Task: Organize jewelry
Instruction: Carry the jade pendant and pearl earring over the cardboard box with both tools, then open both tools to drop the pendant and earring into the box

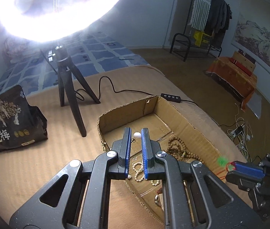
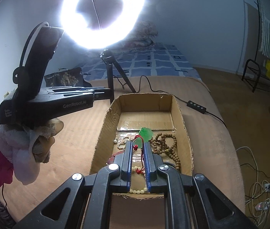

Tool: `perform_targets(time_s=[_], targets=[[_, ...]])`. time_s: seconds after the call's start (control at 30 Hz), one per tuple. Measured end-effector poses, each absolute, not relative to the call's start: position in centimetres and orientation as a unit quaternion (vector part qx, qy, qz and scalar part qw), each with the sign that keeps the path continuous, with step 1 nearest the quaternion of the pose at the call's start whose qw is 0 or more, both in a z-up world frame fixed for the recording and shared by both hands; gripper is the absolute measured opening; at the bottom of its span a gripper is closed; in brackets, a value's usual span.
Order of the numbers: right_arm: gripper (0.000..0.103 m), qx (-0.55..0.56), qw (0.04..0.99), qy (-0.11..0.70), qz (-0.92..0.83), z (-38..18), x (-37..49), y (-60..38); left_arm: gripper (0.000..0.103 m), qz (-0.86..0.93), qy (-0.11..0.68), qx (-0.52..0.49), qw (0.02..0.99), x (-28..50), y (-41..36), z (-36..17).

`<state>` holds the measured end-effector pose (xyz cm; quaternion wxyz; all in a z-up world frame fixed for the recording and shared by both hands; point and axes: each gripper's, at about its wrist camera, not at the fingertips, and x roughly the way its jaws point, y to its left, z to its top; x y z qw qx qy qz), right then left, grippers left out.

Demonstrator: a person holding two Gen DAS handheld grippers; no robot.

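Risking snags over cardboard box (image 2: 177,112): right gripper (image 2: 140,146) pinching red cord (image 2: 142,157) of green pendant (image 2: 146,133), left gripper (image 1: 136,133) nipping pearl earring (image 1: 136,135), both nearly closed.

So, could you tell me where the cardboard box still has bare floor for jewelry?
The far end of the cardboard box, near its back wall, is bare. The near half is crowded: pearl strands left, wooden bead necklace right, green pendant between.
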<state>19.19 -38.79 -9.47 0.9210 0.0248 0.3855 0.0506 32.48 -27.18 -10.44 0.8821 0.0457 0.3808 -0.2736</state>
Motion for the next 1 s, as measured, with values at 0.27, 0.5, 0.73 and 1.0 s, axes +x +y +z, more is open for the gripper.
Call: perform_targets(time_s=[0.27,0.5,0.73,1.0], targets=[[0.009,0.029,0.917,0.394,0.045,-10.2,19.6,-39.3,0.009,-0.262,0.395,0.042,0.88,33.3,-27.7,-11.3],[0.02,0.028,0.917,0.395,0.039,-10.4,19.8,-39.3,0.011,-0.263,0.402,0.045,0.876,33.4,-28.0,-11.7],[0.061,0.033,0.919,0.392,0.024,-10.5,19.7,-39.4,0.051,-0.26,0.394,0.049,0.88,33.1,-28.1,-11.6],[0.081,0.035,0.922,0.384,0.009,-10.2,19.6,-39.3,0.058,-0.252,0.386,0.05,0.886,32.8,-27.5,-11.1]])
